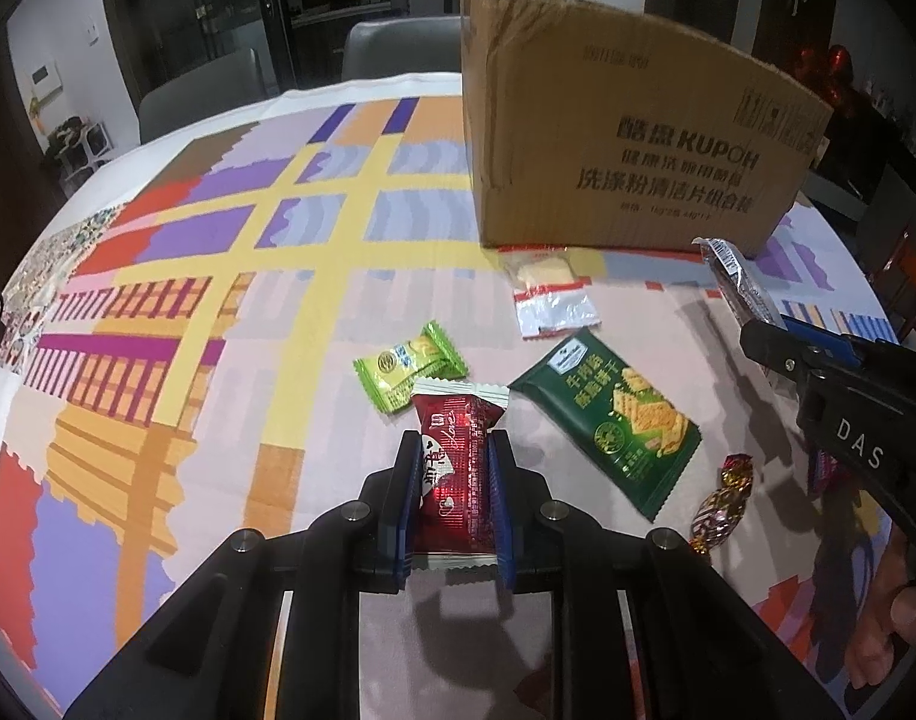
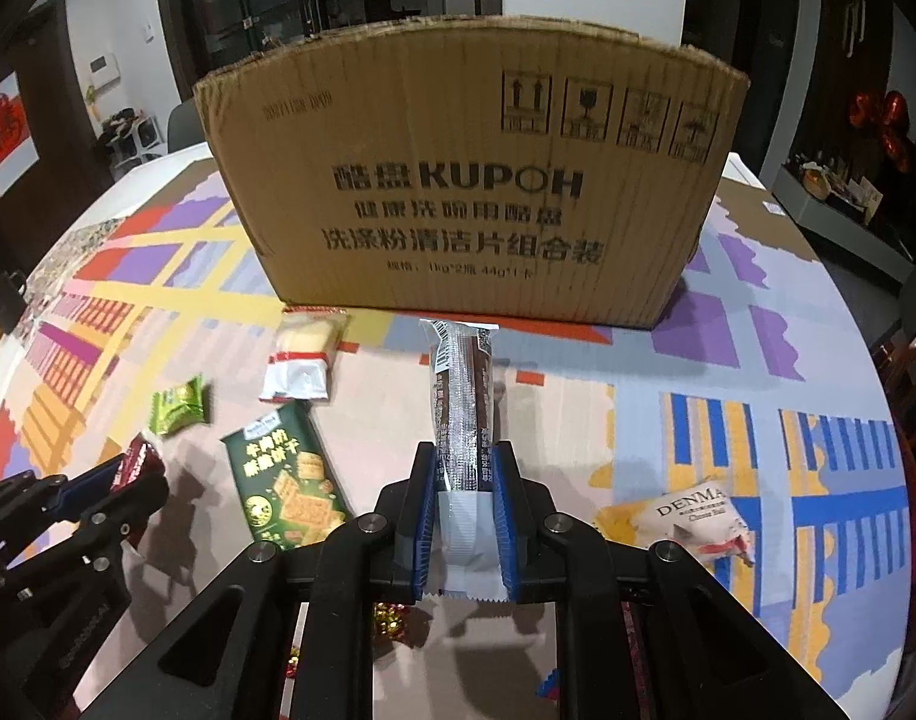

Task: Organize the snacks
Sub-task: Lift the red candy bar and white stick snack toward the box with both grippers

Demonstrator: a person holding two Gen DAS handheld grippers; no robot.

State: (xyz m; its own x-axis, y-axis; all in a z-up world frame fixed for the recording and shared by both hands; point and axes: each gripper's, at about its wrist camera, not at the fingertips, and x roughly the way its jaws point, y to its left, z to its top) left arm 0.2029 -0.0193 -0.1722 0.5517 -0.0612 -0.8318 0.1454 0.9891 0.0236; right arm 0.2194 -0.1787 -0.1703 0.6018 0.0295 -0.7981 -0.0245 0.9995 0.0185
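Two packets were held, one per gripper. Left gripper [image 1: 452,450] was clamped on red snack packet [image 1: 458,456] at mid-body; right gripper [image 2: 465,468] was clamped on long silver-brown bar [image 2: 461,402] near its rear end, front part jutting forward toward cardboard box [image 2: 476,192]. Both were judged light, crinkly, slippery film; contents possibly crushable. Loose snacks were left on tablecloth [image 1: 218,300] beyond: green cracker pack [image 1: 614,414], small green packet [image 1: 410,366], white-red packet [image 1: 548,294], just before box.

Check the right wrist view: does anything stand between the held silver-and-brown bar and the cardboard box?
Nothing visible does. The silver-and-brown snack bar points straight at the cardboard box, with only bare tablecloth between them.
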